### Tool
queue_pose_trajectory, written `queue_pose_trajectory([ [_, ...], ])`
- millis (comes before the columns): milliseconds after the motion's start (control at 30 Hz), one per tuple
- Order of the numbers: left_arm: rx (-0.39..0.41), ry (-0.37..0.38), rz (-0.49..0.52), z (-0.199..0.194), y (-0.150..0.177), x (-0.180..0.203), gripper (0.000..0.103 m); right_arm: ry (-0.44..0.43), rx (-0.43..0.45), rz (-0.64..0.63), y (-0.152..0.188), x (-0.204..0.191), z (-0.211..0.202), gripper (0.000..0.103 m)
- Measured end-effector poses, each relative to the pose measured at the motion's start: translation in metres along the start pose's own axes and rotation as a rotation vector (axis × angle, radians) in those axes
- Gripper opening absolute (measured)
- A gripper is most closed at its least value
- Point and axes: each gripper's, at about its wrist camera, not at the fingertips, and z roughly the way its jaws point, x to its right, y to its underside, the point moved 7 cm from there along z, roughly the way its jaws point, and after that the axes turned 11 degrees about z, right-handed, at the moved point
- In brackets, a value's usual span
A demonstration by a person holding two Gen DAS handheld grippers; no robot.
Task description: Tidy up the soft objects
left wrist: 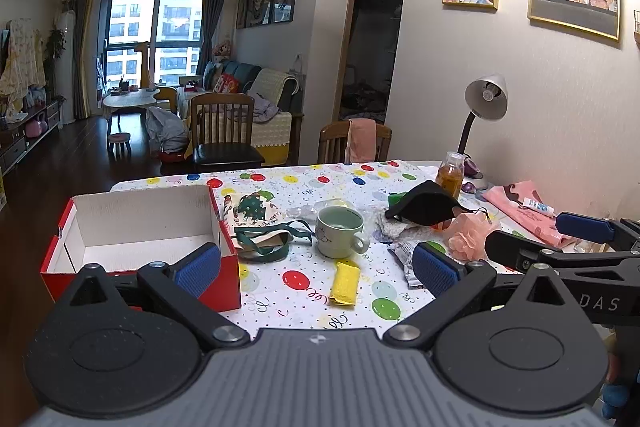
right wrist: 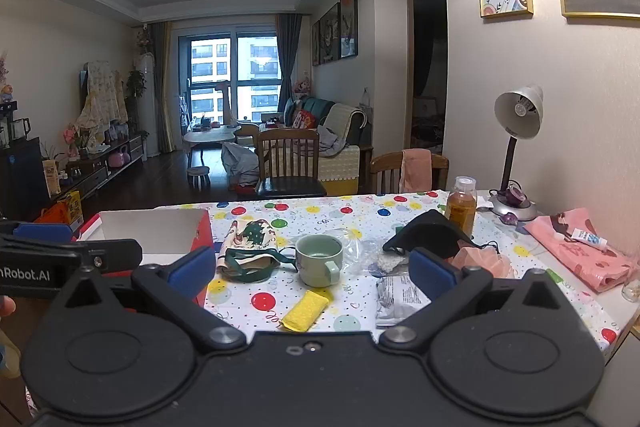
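I hold 2 tongs side by side above the near edge of the tabletop (left wrist: 280,183), both tipped a little downward, both spread wide with nothing between their blue pads. The nearest soft thing is the yellow sponge (left wrist: 344,285), lying on the balloon-print cloth straight ahead of my left tongs (left wrist: 316,269) and almost centred in their gap; from my right tongs (right wrist: 312,269) it sits ahead and slightly left of centre (right wrist: 306,309). Its long axis runs mostly away from me, leaning a little to 1 side, so my pads would close across its short width without much wrist turn. The open red box (left wrist: 132,231), white inside and holding nothing that I can see, stands just left of the left tongs, touching or nearly touching the left pad in that view, so I judge the left hand is the better one for the sponge: short reach forward, short carry left. The green mug (left wrist: 340,235) stands just beyond the sponge, apart from it, and could be knocked if I overshoot. To the right, the pink bath pouf (left wrist: 468,239) and black face mask (left wrist: 424,205) lie nearer my right tongs, with a silvery packet (right wrist: 396,295) just beside the right pad. The printed cloth pouch with green straps (left wrist: 256,223) rests between box and mug.
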Motion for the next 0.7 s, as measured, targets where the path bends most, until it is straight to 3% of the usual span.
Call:
queue_pose_trajectory([
  [700, 0.008, -0.037, 0.01, 0.01, -0.011, 0.001, 0.103, -0.03, 0.008, -0.012, -0.008, 0.008, 0.013, 0.103],
])
